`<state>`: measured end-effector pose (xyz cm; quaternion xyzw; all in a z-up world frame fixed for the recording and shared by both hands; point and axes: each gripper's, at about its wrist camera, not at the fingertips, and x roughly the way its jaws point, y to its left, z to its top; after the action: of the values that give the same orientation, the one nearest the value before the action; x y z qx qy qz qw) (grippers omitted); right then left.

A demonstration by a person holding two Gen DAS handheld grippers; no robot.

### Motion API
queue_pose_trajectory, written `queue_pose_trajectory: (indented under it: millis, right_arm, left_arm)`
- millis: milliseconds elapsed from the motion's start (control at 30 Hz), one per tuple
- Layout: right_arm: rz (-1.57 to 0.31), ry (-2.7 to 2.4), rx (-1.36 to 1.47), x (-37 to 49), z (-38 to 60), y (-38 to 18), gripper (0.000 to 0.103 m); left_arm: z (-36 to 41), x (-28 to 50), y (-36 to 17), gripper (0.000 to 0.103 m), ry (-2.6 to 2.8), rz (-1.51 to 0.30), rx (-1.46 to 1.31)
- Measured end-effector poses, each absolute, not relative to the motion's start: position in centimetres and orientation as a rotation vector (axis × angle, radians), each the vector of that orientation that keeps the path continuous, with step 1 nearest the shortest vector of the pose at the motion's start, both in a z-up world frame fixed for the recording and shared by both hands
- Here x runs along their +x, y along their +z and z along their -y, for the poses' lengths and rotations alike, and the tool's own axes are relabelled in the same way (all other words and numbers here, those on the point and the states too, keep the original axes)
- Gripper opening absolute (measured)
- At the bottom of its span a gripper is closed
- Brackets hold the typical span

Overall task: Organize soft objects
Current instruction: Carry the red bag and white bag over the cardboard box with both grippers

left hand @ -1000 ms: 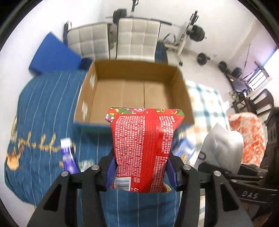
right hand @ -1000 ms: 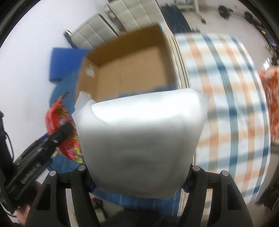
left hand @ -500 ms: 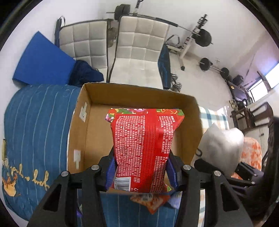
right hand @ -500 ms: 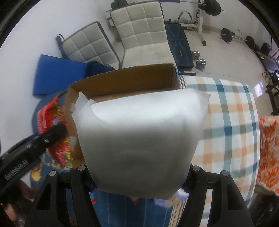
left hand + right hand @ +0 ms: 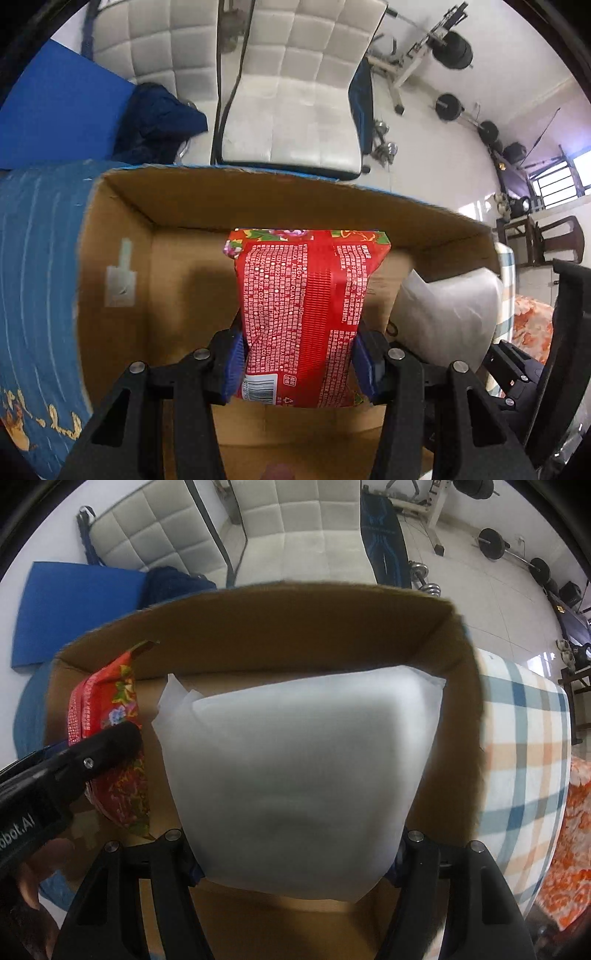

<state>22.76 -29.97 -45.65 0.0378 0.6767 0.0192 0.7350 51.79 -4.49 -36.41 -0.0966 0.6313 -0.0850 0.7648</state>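
Note:
My left gripper (image 5: 299,363) is shut on a red printed soft pack (image 5: 306,310) and holds it upright over the inside of an open cardboard box (image 5: 110,236). My right gripper (image 5: 295,856) is shut on a white soft pack (image 5: 295,760) and holds it over the same box (image 5: 461,686), to the right of the red pack (image 5: 110,716). The white pack also shows at the right of the left wrist view (image 5: 447,314). The left gripper's body shows at the left of the right wrist view (image 5: 74,764). The box floor is bare cardboard where visible.
The box sits on a bed with a blue striped cover (image 5: 33,277) on the left and a plaid blanket (image 5: 524,738) on the right. An orange patterned cloth (image 5: 569,849) lies far right. White padded chairs (image 5: 295,92) and gym weights (image 5: 448,107) stand beyond the bed.
Both grippers have moved forward with their packs from above the bed to over the box's inside. The box now fills both views. Both grips are unchanged.

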Motion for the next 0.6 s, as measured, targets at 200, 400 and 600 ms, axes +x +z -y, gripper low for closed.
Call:
queue_pose_trajectory:
  millis: [200, 400, 600]
  right_arm:
    - [-1.549, 0.022, 0.104, 23.9, 29.9, -48.6, 0.071]
    - [-1.579, 0.022, 0.128, 24.0, 31.1, -50.7, 0.071]
    - [-1.610, 0.045, 0.115, 22.8, 31.8, -52.3, 0.074]
  left_arm:
    - [4.7, 53.3, -39.5, 0.047, -0.189, -1.447, -0.219]
    - [5.1, 53.6, -41.2, 0.047, -0.198, -1.491, -0.225]
    - [5.1, 53.7, -41.8, 0.047, -0.191, -1.517, -0.227]
